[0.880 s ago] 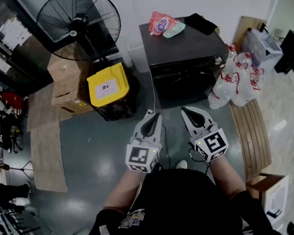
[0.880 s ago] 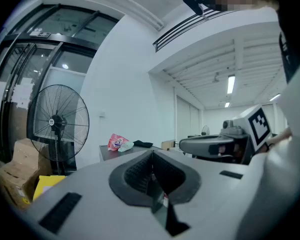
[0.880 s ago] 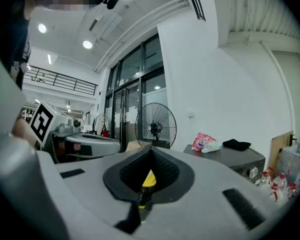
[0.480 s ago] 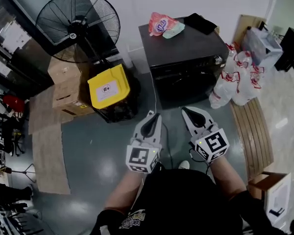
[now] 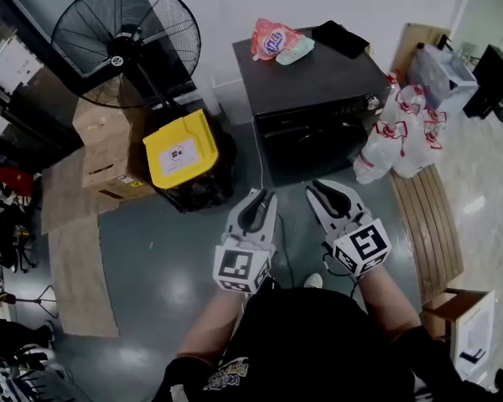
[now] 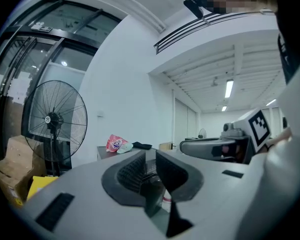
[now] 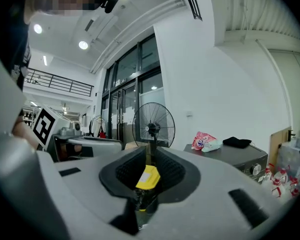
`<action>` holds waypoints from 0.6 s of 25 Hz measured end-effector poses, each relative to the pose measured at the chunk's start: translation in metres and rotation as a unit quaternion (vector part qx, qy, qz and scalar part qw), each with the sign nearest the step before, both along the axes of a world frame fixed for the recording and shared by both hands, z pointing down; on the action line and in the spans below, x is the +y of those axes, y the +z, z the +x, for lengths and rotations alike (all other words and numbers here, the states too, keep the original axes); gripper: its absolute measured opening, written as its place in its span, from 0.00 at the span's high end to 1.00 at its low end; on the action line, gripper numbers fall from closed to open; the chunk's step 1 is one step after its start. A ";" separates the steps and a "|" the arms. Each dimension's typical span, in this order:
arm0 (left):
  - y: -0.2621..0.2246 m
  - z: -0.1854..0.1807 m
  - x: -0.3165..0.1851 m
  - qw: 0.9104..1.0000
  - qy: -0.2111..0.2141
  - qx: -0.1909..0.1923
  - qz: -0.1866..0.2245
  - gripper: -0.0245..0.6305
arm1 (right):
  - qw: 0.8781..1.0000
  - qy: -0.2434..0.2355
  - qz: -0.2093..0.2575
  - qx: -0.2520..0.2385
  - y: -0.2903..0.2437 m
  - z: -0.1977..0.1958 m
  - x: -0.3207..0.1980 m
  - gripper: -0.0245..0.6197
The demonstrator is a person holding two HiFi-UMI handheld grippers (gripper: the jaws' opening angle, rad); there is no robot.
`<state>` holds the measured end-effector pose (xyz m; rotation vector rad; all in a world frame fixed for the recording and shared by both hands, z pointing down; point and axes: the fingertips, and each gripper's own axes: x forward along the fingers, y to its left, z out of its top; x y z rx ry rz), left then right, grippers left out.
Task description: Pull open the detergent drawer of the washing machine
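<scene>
The dark washing machine (image 5: 318, 99) stands ahead against the white wall, its control strip and a silver knob (image 5: 371, 101) facing me. I cannot pick out the detergent drawer. On its lid lie a pink bag (image 5: 272, 38) and a black cloth (image 5: 339, 38). My left gripper (image 5: 258, 199) and right gripper (image 5: 327, 193) hover side by side over the floor, well short of the machine. Both are shut with nothing between the pads. The left gripper view looks past the left gripper (image 6: 150, 159) at the machine (image 6: 110, 151). In the right gripper view, the right gripper (image 7: 151, 156) frames the yellow bin (image 7: 147, 176), with the machine (image 7: 240, 156) at right.
A yellow-lidded black bin (image 5: 182, 149), cardboard boxes (image 5: 105, 141) and a big standing fan (image 5: 126, 48) crowd the machine's left. White tied bags (image 5: 402, 132) lean on its right side, beside a slatted wooden board (image 5: 427, 224). A cable (image 5: 260, 153) runs down the floor.
The head view has drifted slightly, so the room sits a little higher in frame. Both grippers keep their place and stay shut.
</scene>
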<state>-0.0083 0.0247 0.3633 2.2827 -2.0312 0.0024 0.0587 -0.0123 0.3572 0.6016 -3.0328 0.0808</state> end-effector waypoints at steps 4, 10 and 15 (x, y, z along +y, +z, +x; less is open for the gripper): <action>0.001 -0.014 -0.006 1.000 0.013 0.005 0.003 0.76 | 1.000 0.010 -0.019 -0.008 0.001 -0.014 -0.008 0.80; 0.002 -0.040 -0.017 0.999 0.034 0.005 0.006 0.65 | 0.998 0.029 -0.051 -0.029 0.001 -0.041 -0.025 0.67; 0.005 -0.064 -0.026 0.999 0.054 -0.003 0.007 0.61 | 0.995 0.047 -0.076 -0.042 0.008 -0.065 -0.039 0.60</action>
